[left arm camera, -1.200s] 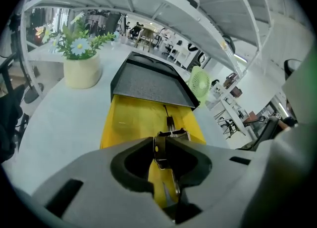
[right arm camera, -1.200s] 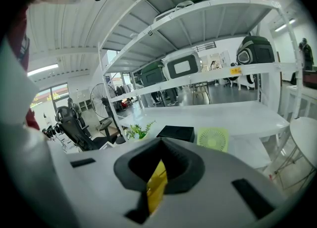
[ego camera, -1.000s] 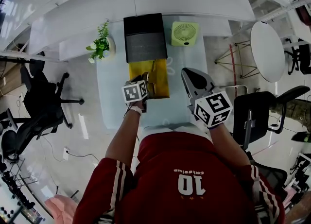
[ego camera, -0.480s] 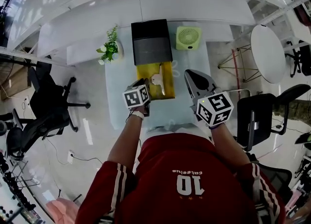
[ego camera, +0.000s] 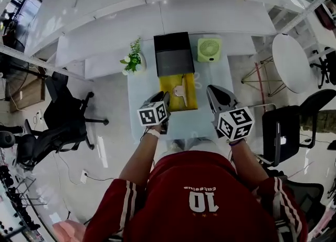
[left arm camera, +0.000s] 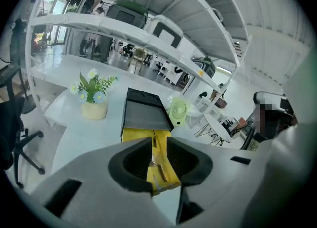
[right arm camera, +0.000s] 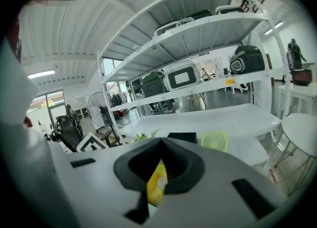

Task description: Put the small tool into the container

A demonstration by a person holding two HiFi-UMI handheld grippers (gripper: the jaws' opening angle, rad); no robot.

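A small metal tool (ego camera: 180, 91) lies inside the open yellow container (ego camera: 169, 81) in the middle of the glass table. My left gripper (ego camera: 165, 99) hovers just short of the container's near edge, above it. Its jaws have just been opening and stand open with nothing between them. Through their gap in the left gripper view (left arm camera: 159, 140) I see the tool (left arm camera: 157, 165) on the yellow container (left arm camera: 133, 134). My right gripper (ego camera: 214, 91) hangs to the right of the container, its tips (right arm camera: 161, 142) touching and holding nothing. The yellow container (right arm camera: 157, 182) shows below them.
A black box (ego camera: 173, 53) stands right behind the container, with a green fan (ego camera: 209, 48) to its right and a potted plant (ego camera: 134, 60) to its left. White shelving runs behind the table. Office chairs stand on both sides and a round white table (ego camera: 291, 60) at the right.
The left gripper has drawn back and up from the container, leaving the tool lying in it. The right gripper has shifted slightly.
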